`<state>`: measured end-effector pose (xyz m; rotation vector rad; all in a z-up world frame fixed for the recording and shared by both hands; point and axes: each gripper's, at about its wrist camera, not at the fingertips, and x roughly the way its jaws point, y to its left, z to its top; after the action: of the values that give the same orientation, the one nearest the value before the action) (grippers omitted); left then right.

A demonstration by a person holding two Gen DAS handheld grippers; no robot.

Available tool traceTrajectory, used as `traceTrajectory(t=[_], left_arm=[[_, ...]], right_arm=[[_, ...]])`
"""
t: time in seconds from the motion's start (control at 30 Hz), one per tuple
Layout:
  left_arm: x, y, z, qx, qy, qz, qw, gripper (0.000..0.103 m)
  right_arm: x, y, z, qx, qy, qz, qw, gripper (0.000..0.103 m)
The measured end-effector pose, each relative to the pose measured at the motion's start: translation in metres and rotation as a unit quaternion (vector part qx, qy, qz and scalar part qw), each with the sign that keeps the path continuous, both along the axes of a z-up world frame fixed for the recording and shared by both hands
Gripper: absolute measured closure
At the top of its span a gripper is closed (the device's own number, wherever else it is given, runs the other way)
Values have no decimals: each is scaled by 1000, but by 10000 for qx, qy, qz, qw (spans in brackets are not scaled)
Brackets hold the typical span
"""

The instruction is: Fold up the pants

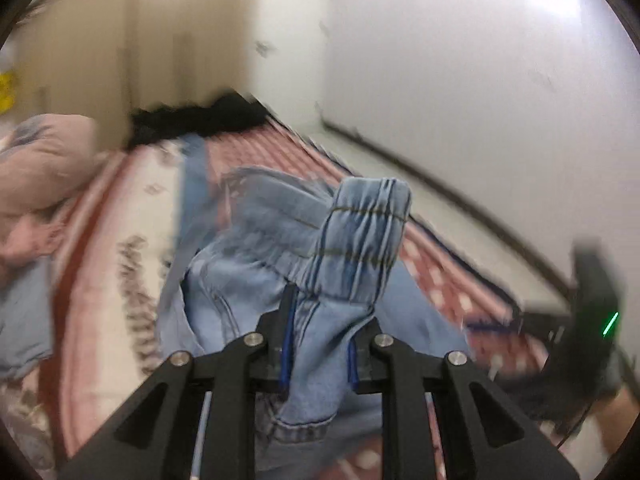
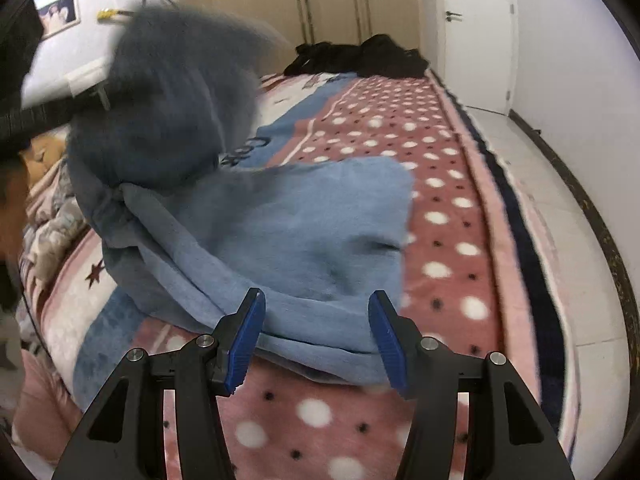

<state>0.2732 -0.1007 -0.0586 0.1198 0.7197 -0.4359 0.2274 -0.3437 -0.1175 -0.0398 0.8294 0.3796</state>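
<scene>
Light blue denim pants [image 1: 280,240] lie crumpled on the bed. My left gripper [image 1: 320,336] is shut on a bunch of the pants' fabric near the elastic waistband [image 1: 368,232] and holds it lifted above the bed. In the right wrist view the pants [image 2: 288,232] spread across the blanket, with one part raised and blurred at the upper left [image 2: 172,92]. My right gripper [image 2: 316,320] is open, its blue pads on either side of the pants' near edge, holding nothing. The right gripper also shows at the right edge of the left wrist view [image 1: 592,300].
The bed carries a pink polka-dot blanket [image 2: 440,200] with blue and white stripes. Dark clothes [image 2: 360,56] are piled at the bed's far end. A pillow and bedding [image 1: 44,160] lie to the left. White floor [image 2: 532,168], a wall and a door run along the right side.
</scene>
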Motion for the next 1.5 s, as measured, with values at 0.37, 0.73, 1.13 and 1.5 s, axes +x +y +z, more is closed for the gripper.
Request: traceTrajectory(t=[0.37, 0.73, 1.13, 1.5], left_arm=[[-30, -12, -31, 244, 478, -814, 9952, 25], [-20, 81, -38, -175, 651, 599, 9959, 25], [-14, 97, -71, -587, 1142, 583, 9900, 26], [-10, 98, -66, -818, 1224, 607, 9872, 26]], right_arm=[[-4, -52, 17, 556, 4, -478, 9973, 53], [51, 0, 14, 1424, 501, 60, 9885, 33], [63, 12, 6, 1156, 429, -245, 9921, 102], [68, -17, -11, 1747, 1207, -375, 9765, 52]])
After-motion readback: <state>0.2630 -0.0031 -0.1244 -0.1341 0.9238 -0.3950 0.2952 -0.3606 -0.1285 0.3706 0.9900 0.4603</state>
